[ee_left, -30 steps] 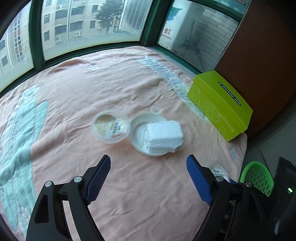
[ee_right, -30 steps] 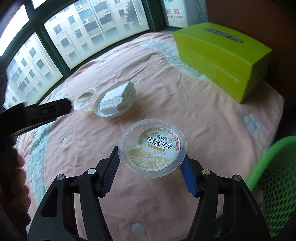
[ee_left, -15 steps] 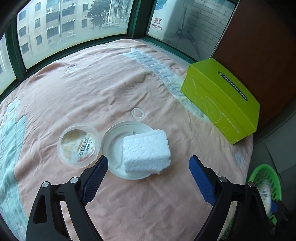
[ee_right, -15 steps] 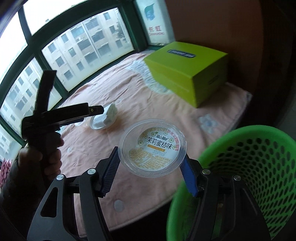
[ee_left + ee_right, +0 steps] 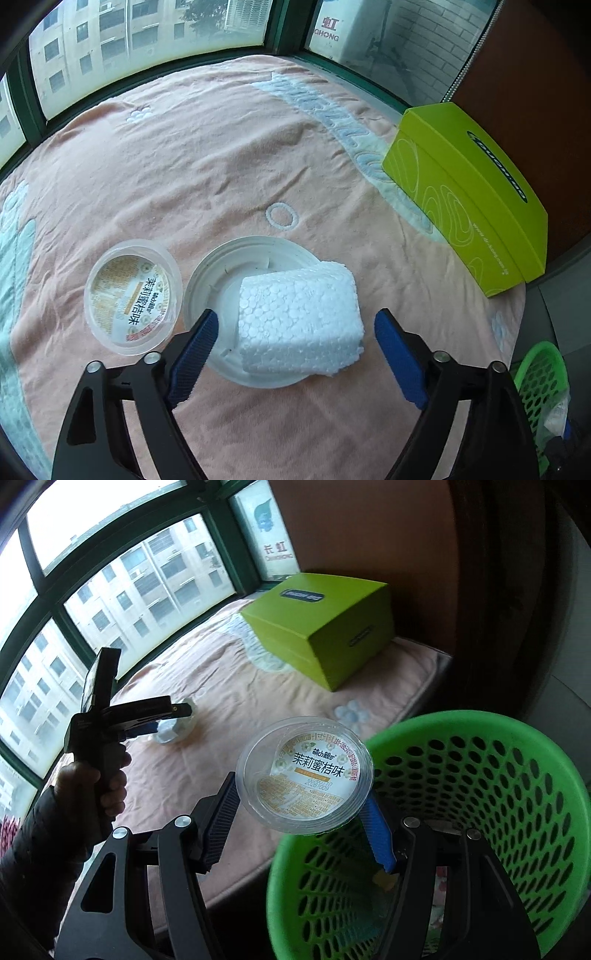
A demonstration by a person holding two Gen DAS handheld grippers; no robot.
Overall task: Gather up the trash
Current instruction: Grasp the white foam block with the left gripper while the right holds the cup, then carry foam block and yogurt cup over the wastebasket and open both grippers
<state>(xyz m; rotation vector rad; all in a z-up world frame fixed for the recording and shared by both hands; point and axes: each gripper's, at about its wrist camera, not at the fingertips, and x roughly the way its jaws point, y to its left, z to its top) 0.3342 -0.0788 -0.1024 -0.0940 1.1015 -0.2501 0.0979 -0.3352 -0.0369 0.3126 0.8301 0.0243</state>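
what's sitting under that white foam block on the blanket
The foam block lies on a white round lid, which rests on the pink blanket. The middle of the lid is covered by the block, so anything there cannot be seen.

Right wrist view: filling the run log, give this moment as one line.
right tongs: shut on clear cup, by green basket rim | left tongs: just closing, astride foam block, not gripping
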